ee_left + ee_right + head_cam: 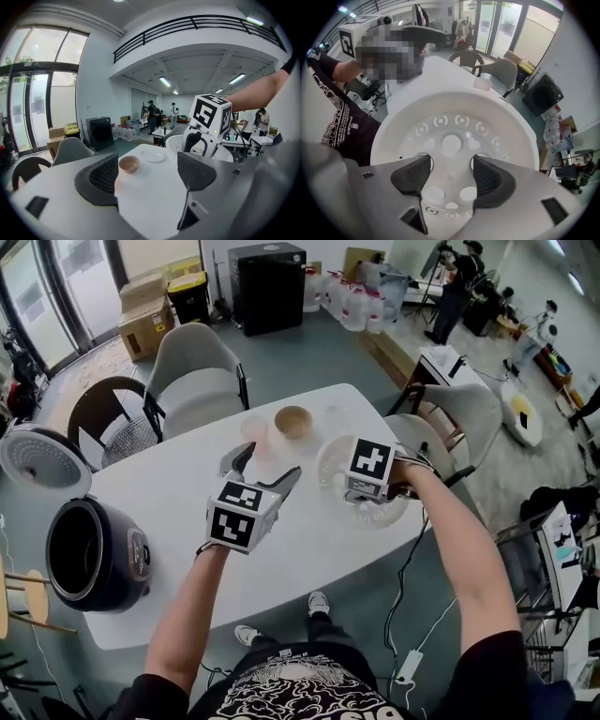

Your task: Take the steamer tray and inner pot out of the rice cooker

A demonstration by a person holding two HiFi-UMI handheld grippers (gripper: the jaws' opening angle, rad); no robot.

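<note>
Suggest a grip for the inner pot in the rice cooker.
Probably its rim, from straight above, one jaw inside the wall and one outside. The inner pot sits upright, sunk in the rice cooker, so its outer sides are covered; the lid is swung clear.

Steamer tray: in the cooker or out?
Out. The white steamer tray is under the right gripper at the right of the table, well apart from the open rice cooker.

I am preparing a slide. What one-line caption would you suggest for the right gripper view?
Right gripper, jaws apart, pointing straight down into the white perforated steamer tray.
</note>
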